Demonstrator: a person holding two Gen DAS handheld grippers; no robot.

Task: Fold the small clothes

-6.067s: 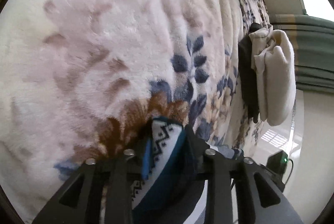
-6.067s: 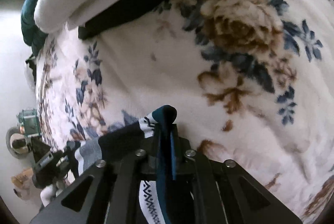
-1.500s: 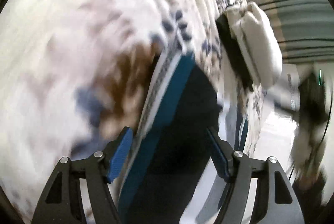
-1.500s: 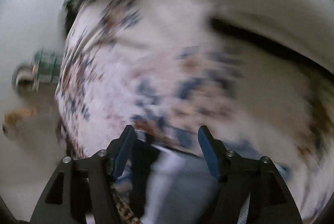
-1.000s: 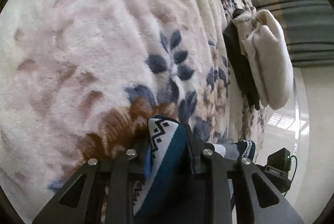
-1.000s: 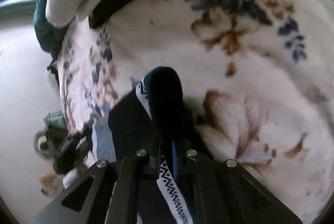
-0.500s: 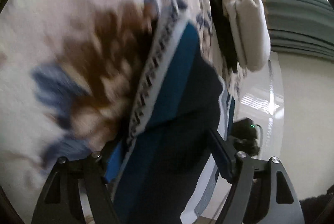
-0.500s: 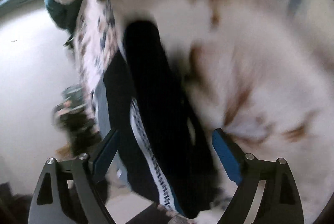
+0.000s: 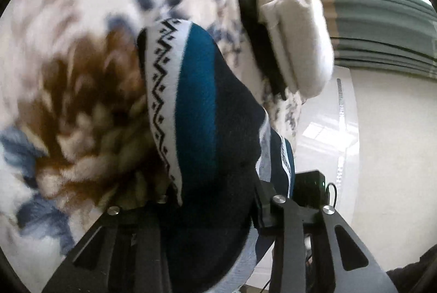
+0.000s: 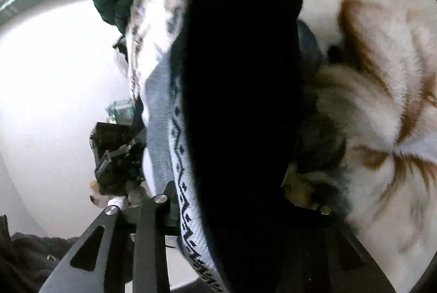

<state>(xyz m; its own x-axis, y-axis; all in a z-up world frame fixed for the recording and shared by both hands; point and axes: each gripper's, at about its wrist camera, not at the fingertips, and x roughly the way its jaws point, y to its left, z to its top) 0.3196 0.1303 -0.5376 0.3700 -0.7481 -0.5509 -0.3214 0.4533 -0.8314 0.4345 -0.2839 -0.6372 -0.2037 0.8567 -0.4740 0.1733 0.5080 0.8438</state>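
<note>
Garment (image 9: 196,107) (navy, zigzag-banded) fills both closing grippers, left gripper (image 9: 210,197) and right gripper (image 10: 229,200), over floral blanket (image 9: 68,101); grip unclear

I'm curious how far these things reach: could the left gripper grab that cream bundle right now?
Probably not. The left gripper has the patterned garment bunched between its fingers, and the cream bundle lies farther off on the blanket.

Left claw (image 9: 210,200): angled downward, jaws just closing in, a thick fold of cloth filling the gap between them.
Right claw (image 10: 240,200): angled downward, jaws just closing in, dark cloth between them, fingertips hidden.
</note>
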